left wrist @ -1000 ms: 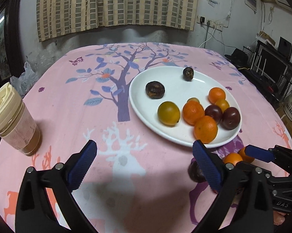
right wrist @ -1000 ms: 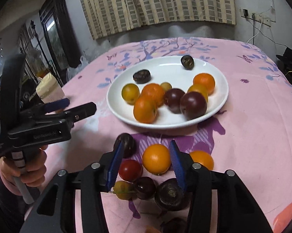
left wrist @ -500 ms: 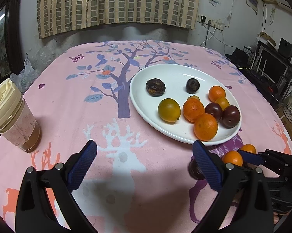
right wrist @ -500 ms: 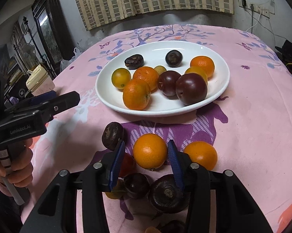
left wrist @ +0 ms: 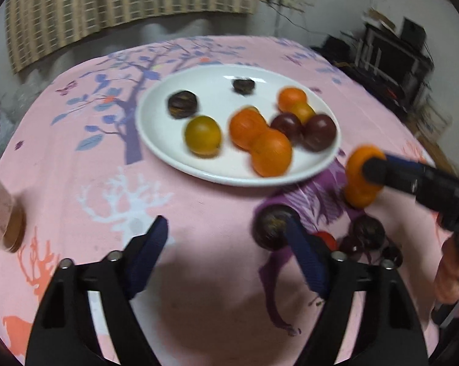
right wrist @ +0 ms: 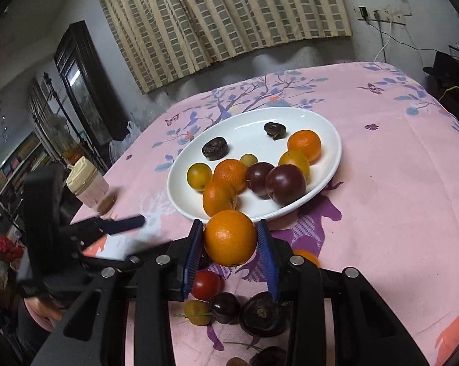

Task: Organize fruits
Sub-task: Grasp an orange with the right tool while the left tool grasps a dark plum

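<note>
- looking along the left gripper (left wrist: 226, 256): jaws narrowing just now yet parted, nothing between the pads, only pink tablecloth (left wrist: 86, 164) there.
- brushing the right-hand pad, or merely sitting behind it: a dark plum (left wrist: 270, 227) on the cloth; contact hard to call through the blur. likely the next pick, which would explain the angled-down approach.
- farther back, a white plate (left wrist: 156, 140) already loaded with oranges, plums and a yellow fruit, evidently the collecting spot.
- at the right edge, the right gripper (left wrist: 372, 169) clamped on an orange (left wrist: 356, 164), raised just short of the plate rim.
- switching to the right wrist view: right gripper (right wrist: 230, 241) with jaws closing just now, both blue pads pressed on the orange's (right wrist: 229, 238) sides, a squeeze across the middle, probably to stop a round fruit rolling out.
- held off the cloth, hanging just before the plate's (right wrist: 330, 140) near rim, presumably for a drop onto the heap.
- below, unsorted on the cloth: a red tomato (right wrist: 205, 285), dark plums (right wrist: 261, 315) and a small yellow fruit (right wrist: 197, 312).
- at left, the left gripper (right wrist: 129, 222), apart from the orange, beside a lidded cup (right wrist: 87, 184).
</note>
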Tool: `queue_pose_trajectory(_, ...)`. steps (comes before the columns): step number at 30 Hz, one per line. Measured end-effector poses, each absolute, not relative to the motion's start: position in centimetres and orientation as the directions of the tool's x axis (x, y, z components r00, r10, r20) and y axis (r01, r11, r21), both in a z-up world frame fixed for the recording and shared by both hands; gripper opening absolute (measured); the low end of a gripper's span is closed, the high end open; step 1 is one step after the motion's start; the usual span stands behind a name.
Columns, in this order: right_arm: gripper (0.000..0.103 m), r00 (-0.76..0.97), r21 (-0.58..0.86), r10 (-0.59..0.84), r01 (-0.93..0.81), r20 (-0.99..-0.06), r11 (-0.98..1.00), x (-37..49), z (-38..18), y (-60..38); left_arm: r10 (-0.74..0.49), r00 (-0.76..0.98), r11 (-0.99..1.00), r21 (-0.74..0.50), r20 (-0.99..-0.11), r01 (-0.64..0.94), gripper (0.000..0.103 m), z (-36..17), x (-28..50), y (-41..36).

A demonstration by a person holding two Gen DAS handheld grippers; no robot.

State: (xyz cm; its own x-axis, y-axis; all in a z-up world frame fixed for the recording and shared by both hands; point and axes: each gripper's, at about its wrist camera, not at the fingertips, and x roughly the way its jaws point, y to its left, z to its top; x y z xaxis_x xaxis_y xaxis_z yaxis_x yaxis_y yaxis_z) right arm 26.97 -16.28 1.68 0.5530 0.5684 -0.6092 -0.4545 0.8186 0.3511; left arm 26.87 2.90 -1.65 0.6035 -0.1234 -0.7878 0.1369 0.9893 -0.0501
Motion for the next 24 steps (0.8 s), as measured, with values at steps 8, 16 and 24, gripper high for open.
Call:
queue_pose_trajectory(8,0.037,0.555,0.337,0.561,-0.459,-0.614,0.822,27.0,2.0,-15.8,-0.217,0.569,0.974,-0.135,-0.793,0.183,0.06,-2.7,27.5,1.1)
queue_pose_trajectory(16,0.037,0.556,0.336,0.557,-0.454,-0.616,0.825,26.9,2.0,-15.9,-0.297,0.53,0.954,-0.222,-0.794,0.201,0.037,-3.3,28.3,0.0)
queue_pose_trajectory(24,0.037,0.561,0.343,0.557,-0.446,-0.612,0.826,27.0,2.0,-16.3,-0.35,0.509,0.937,-0.293,-0.786,0.192,0.022,-2.9,27.7,0.7)
